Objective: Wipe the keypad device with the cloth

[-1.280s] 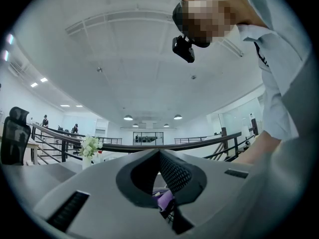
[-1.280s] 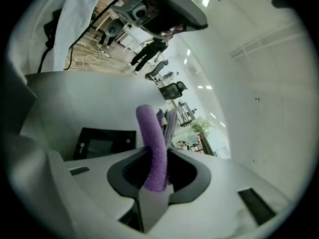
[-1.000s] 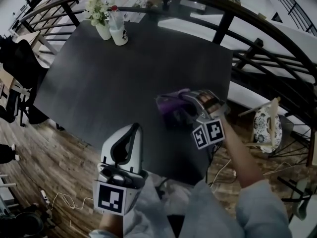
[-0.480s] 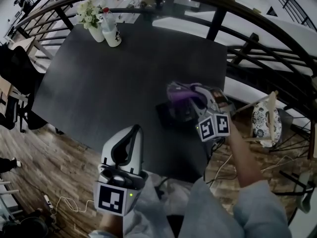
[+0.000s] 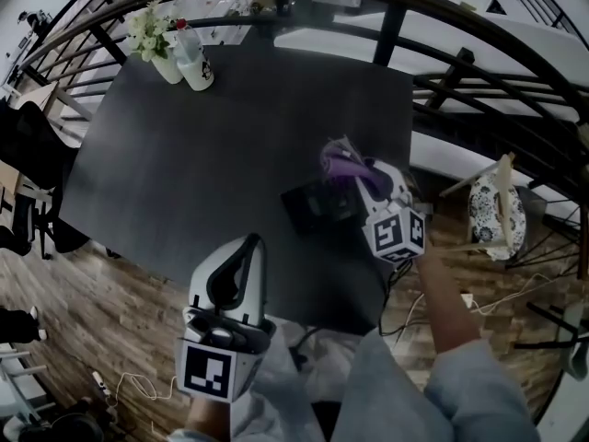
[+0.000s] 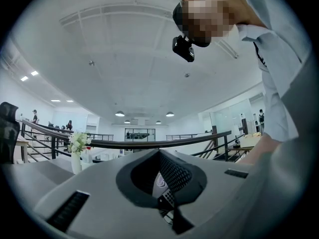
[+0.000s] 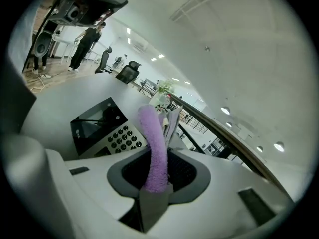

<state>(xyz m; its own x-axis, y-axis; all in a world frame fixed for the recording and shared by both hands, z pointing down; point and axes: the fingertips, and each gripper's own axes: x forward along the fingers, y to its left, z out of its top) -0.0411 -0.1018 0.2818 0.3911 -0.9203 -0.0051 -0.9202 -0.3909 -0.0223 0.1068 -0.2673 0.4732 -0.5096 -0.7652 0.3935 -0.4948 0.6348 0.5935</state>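
Note:
The black keypad device (image 5: 316, 206) lies near the dark table's right front corner. In the right gripper view the keypad device (image 7: 105, 127) shows its screen and number keys just left of the jaws. My right gripper (image 5: 361, 175) is shut on a purple cloth (image 5: 342, 162), which hangs at the device's far right edge. The cloth (image 7: 152, 133) stands up as a folded strip from my right gripper (image 7: 158, 159). Off the table's front edge, my left gripper (image 5: 252, 241) points up with its jaws together and holds nothing. In its own view my left gripper (image 6: 160, 158) faces the ceiling.
A vase of white flowers (image 5: 150, 37) and a bottle (image 5: 193, 63) stand at the table's far left corner. A dark railing (image 5: 405, 28) curves behind the table (image 5: 212, 136). A chair with a patterned cushion (image 5: 498, 225) stands to the right, and cables (image 5: 124, 380) lie on the wooden floor.
My right gripper has carried the purple cloth to the right and farther away across the keypad device. The left gripper has stayed where it was.

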